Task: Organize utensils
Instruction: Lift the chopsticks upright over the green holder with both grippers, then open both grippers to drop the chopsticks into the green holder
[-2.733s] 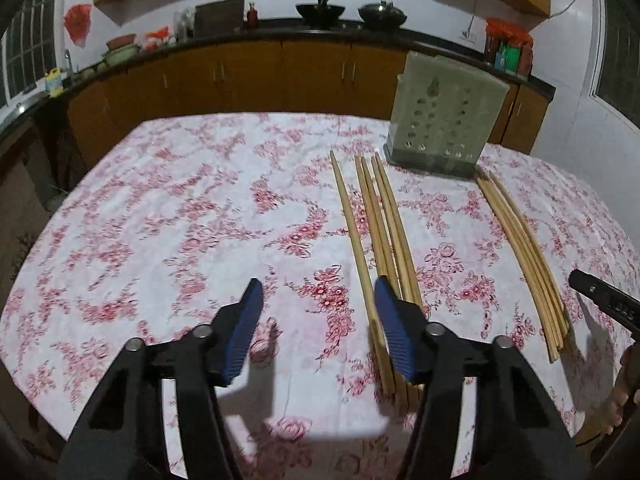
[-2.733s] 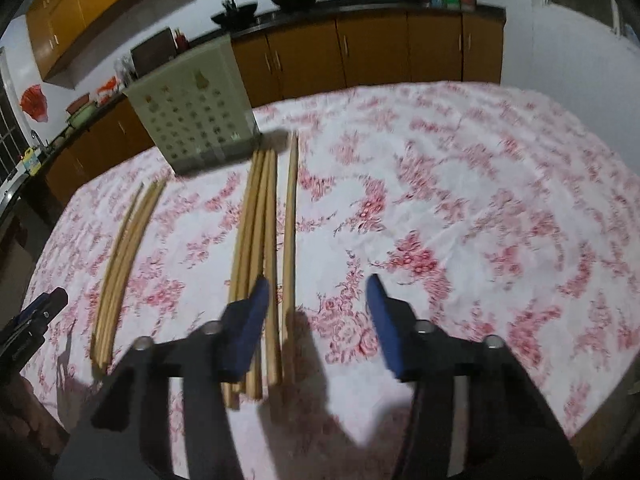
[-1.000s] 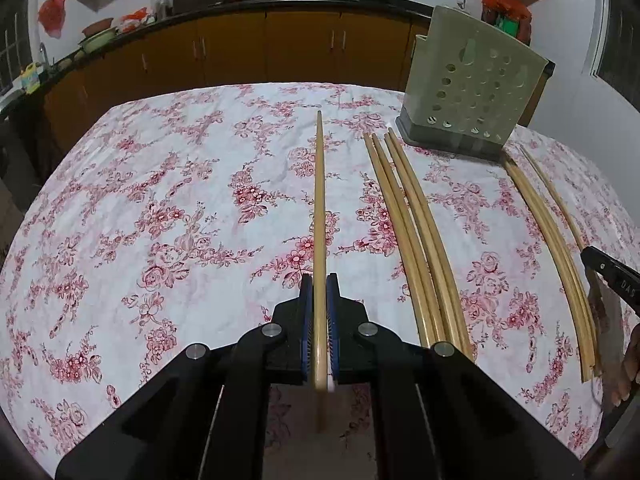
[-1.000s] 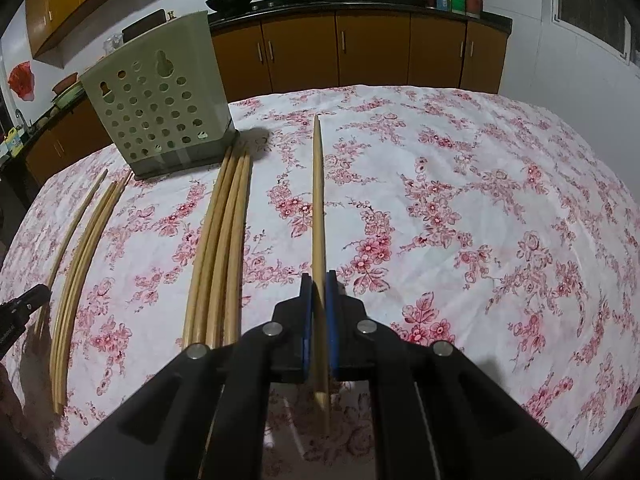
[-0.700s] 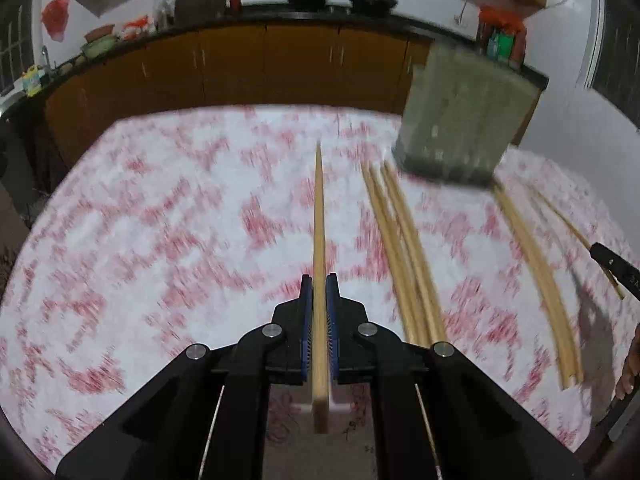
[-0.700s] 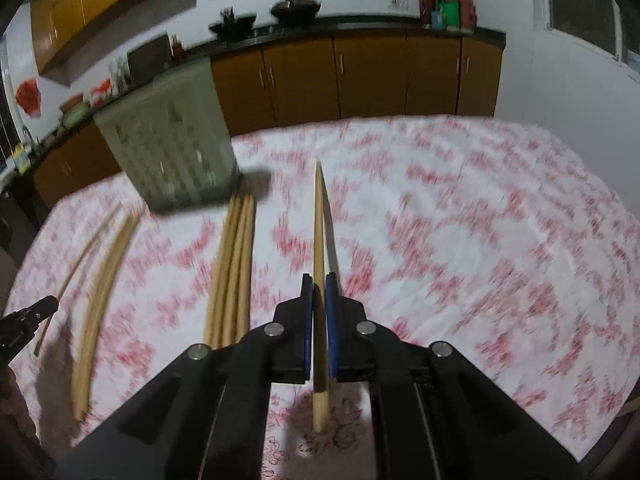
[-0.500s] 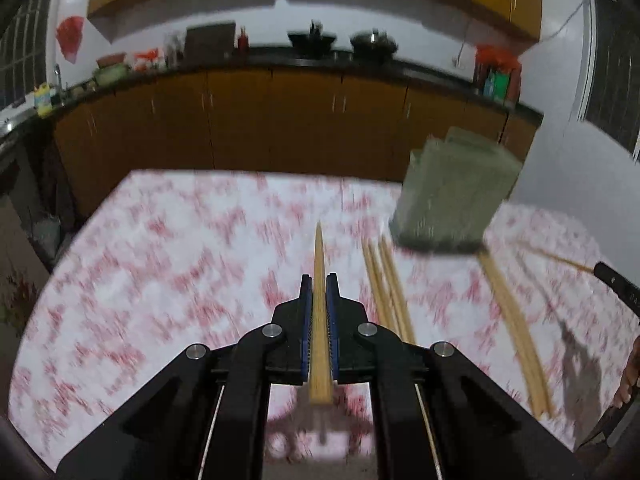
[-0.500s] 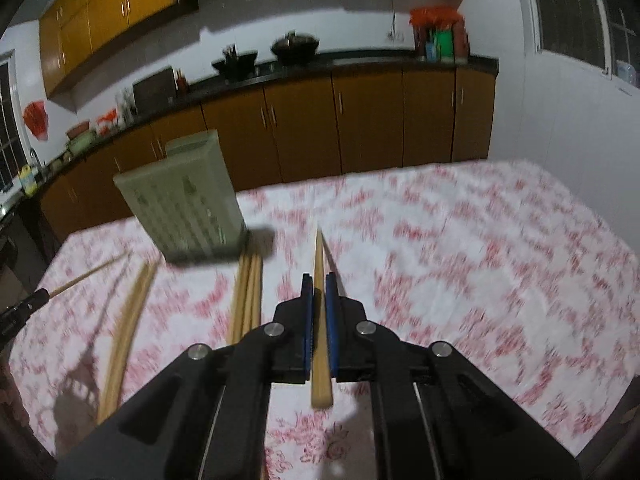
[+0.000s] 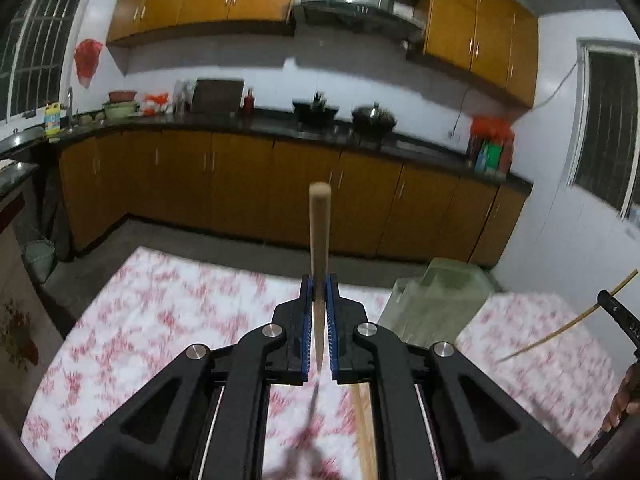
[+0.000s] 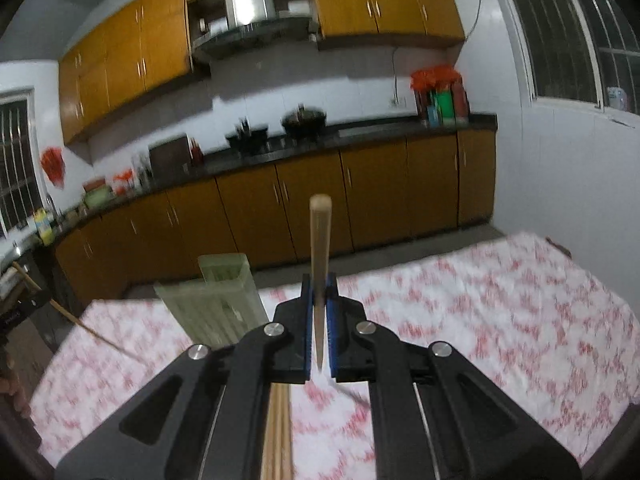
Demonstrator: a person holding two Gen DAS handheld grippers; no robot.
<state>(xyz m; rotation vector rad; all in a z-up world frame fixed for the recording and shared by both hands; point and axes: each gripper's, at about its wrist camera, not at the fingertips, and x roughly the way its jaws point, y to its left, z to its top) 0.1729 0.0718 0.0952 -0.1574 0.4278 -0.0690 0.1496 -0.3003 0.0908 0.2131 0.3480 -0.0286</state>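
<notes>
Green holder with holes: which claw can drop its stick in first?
Probably the right claw: the pale green perforated plastic holder sits nearer its wooden chopstick than the one in the left claw. Close call.

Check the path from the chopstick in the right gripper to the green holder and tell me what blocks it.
Nothing visible blocks it. The right gripper holds its chopstick raised above the tablecloth. The green perforated holder stands to its left, top open; only air lies between. The spare chopsticks lie flat below.
</notes>
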